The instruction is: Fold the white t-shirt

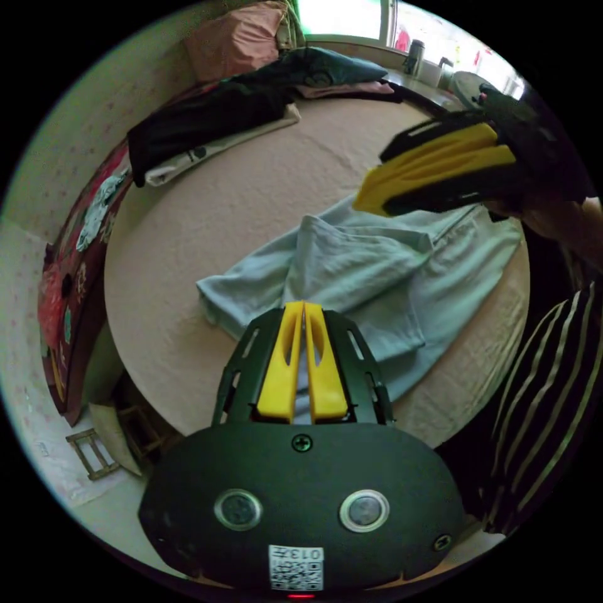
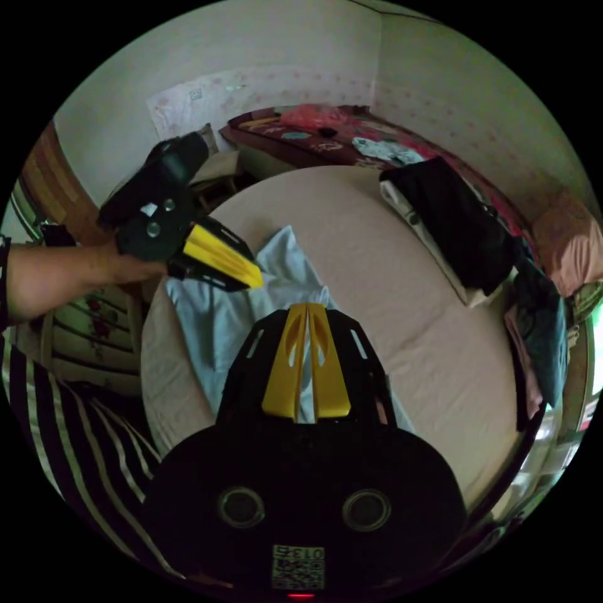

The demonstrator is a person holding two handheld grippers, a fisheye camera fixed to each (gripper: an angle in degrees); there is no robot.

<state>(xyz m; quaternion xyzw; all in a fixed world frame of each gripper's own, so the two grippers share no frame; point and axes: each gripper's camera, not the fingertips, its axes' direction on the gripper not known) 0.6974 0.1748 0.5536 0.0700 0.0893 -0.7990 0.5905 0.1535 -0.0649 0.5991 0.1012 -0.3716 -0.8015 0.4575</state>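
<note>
The pale white t-shirt (image 1: 352, 270) lies partly folded on the beige bed (image 1: 239, 201), one sleeve spread to the left and cloth layered over its middle. My left gripper (image 1: 303, 306) hovers over the shirt's near edge, jaws shut with nothing pinched between them. My right gripper (image 1: 364, 201) hangs above the shirt's far right part, yellow jaws together and empty. In the right gripper view the shirt (image 2: 213, 314) runs along the bed's left side, my right gripper (image 2: 306, 308) is shut above it, and the left gripper (image 2: 254, 279), held by a hand, points in over the cloth.
A pile of dark clothes (image 1: 207, 119) sits at the far side of the bed, also seen as the dark pile (image 2: 458, 232). A pink pillow (image 1: 239, 38) lies behind it. A red-covered bench (image 1: 69, 282) flanks the bed. A striped sleeve (image 1: 546, 389) is close on the right.
</note>
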